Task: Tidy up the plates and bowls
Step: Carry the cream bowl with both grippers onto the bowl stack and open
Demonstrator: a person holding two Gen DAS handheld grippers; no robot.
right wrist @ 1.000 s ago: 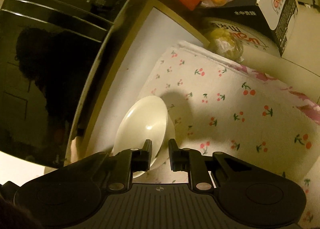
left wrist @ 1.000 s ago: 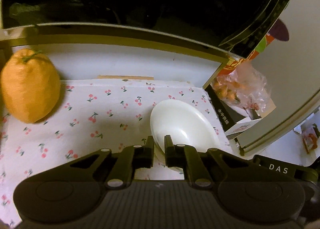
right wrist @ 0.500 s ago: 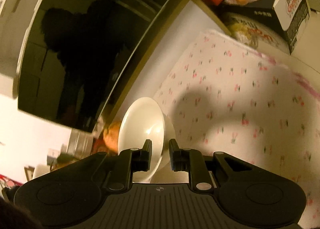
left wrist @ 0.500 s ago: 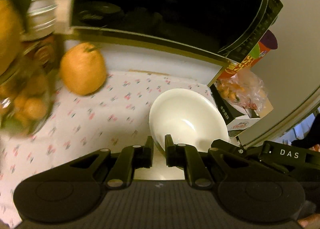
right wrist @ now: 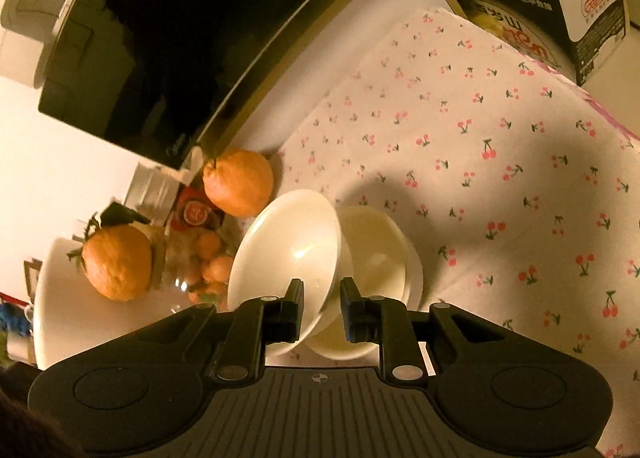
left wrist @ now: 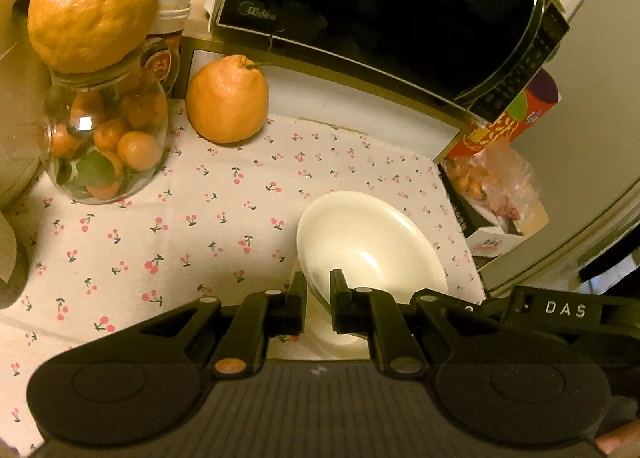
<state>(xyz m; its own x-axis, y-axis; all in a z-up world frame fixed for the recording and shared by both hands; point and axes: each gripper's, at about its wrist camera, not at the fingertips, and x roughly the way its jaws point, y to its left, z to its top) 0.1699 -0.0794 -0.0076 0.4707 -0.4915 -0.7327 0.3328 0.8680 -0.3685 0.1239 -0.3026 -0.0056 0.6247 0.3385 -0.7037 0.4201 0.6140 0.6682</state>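
Note:
My left gripper (left wrist: 318, 294) is shut on the near rim of a white bowl (left wrist: 368, 242), held tilted above the cherry-print cloth (left wrist: 200, 218). My right gripper (right wrist: 320, 306) is shut on the rim of the same white bowl (right wrist: 288, 246), which tilts steeply. Under and right of it in the right wrist view sits a second white bowl (right wrist: 376, 254) on a white plate (right wrist: 416, 278). In the left wrist view a white edge (left wrist: 340, 342) shows below the held bowl. The right gripper's body (left wrist: 560, 310) shows at the right edge of the left wrist view.
A black microwave (left wrist: 380, 18) stands on a shelf at the back. A large orange fruit (left wrist: 226, 98) lies on the cloth, a glass jar of small oranges (left wrist: 106, 146) with another big fruit (left wrist: 92, 2) on top at left. Boxes and a bag (left wrist: 496, 186) crowd the right.
Both grippers have risen and pulled back with the bowl. The jar, the fruit on it and the microwave front have come into view, and the second bowl and plate now show beneath.

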